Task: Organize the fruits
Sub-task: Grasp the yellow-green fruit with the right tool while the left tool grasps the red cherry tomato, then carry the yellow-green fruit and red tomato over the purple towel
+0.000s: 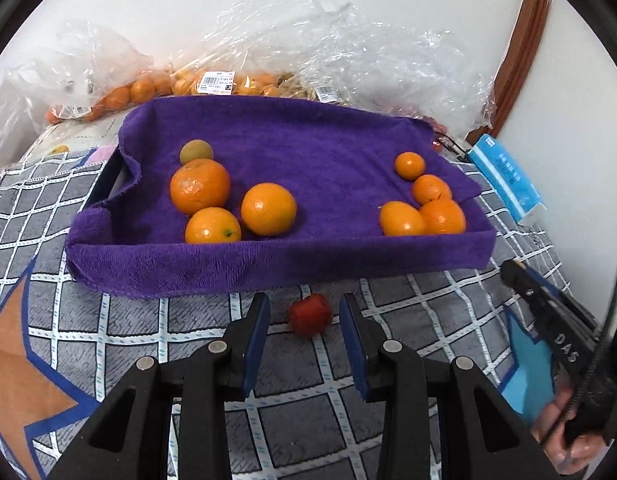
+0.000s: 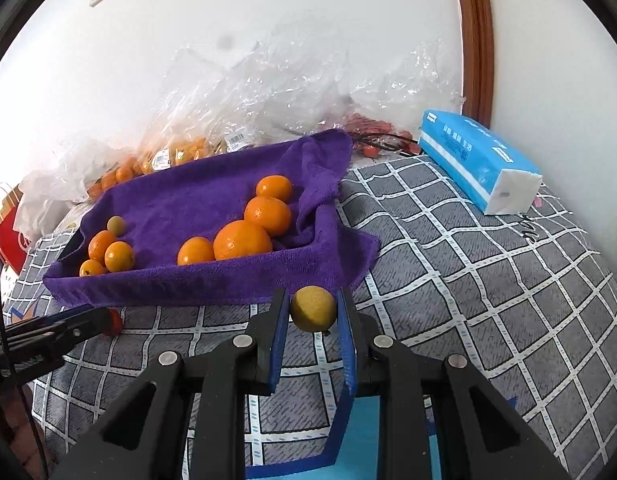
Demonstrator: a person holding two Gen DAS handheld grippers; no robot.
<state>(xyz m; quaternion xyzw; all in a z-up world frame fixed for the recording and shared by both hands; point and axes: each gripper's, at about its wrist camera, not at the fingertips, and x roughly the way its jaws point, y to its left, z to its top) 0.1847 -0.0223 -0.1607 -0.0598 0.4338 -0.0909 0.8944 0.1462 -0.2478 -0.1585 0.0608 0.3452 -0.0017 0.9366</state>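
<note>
A tray draped with a purple towel [image 1: 268, 268] [image 2: 212, 284] holds two groups of oranges: a left group [image 1: 212, 204] [image 2: 108, 254] with a small greenish fruit [image 1: 196, 152], and a right group [image 1: 424, 208] [image 2: 244, 238]. A small red fruit [image 1: 310, 314] [image 2: 115, 322] lies on the checked quilt in front of the tray. My left gripper [image 1: 306, 308] [image 2: 108, 320] is open, straddling it with a gap on both sides. My right gripper [image 2: 312, 304] [image 1: 512, 272] is shut on a round yellow fruit [image 2: 312, 308], just above the quilt near the tray's front right corner.
Crumpled clear plastic bags [image 1: 308, 40] [image 2: 248, 88] with more oranges lie behind the tray against the white wall. A blue tissue pack [image 1: 504, 180] [image 2: 480, 160] lies to the right, near a wooden door frame [image 2: 474, 40]. A hand [image 1: 564, 432] holds the right gripper.
</note>
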